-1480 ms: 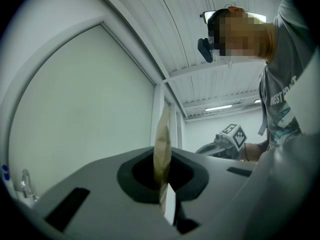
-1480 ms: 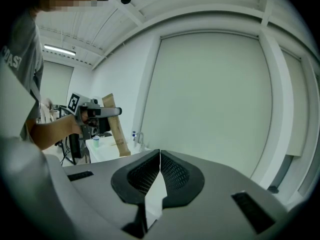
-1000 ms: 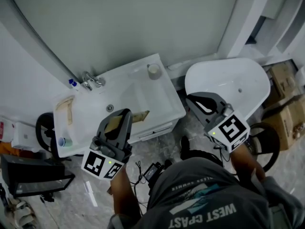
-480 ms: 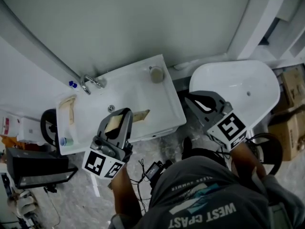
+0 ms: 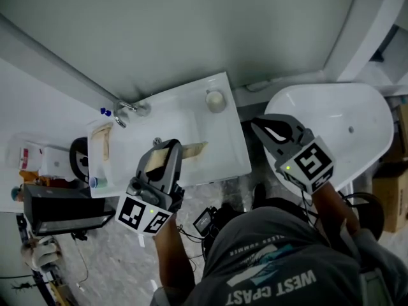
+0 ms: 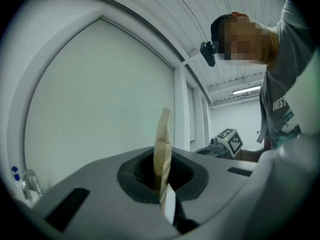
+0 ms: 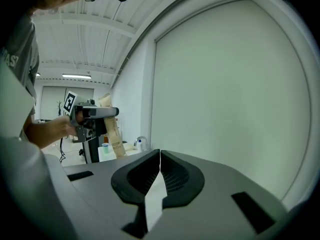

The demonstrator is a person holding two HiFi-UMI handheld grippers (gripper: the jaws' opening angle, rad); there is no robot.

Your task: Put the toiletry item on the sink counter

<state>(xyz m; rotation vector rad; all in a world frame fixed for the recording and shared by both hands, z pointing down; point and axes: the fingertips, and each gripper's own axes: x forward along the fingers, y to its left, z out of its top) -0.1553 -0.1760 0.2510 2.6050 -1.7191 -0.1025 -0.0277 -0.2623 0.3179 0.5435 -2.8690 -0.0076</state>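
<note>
Over the last second little has changed. The sink counter [image 5: 224,146] and the white oval tub [image 5: 344,126] have drifted slightly rightward in the head view, and both grippers have kept roughly their places against them. Our left gripper [image 5: 164,158] stays clamped on the tan paper toiletry packet [image 5: 191,149], which stands edge-on between its jaws. At centre frame the packet's free end overlaps the front of the counter, below the faucet [image 5: 124,112] and the cup [image 5: 215,99]. We cannot tell its height above the surface. Our right gripper [image 5: 261,127], at centre right beside the tub, has its jaws together on nothing. We judge the packet still in carry: it has yet to be lowered and released.
</note>
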